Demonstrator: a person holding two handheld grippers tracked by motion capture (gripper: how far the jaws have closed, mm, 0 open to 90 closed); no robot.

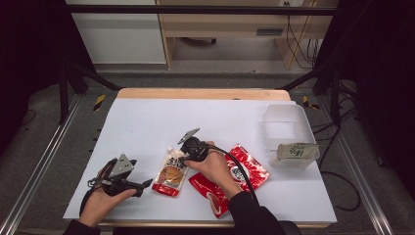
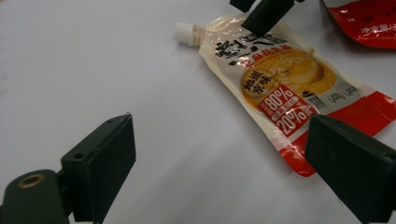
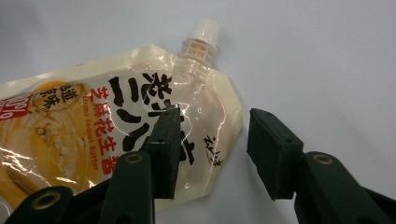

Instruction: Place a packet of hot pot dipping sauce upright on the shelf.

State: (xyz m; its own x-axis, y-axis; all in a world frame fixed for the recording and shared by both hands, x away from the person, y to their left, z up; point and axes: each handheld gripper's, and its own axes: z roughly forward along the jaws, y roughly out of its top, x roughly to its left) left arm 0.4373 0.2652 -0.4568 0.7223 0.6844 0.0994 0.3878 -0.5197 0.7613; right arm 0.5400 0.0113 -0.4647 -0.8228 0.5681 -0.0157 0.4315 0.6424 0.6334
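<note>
Right gripper (image 3: 212, 154), jaws apart, straddles the spouted sauce pouch's (image 3: 93, 135) upper edge near table (image 1: 147, 122) centre, one jaw resting on it; left gripper (image 2: 224, 172) gapes wide, near-left, empty.

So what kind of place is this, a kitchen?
More likely a lab recording station: a white-covered table inside a black metal frame, cables behind, and a person holding a claw over a sauce pouch.
</note>
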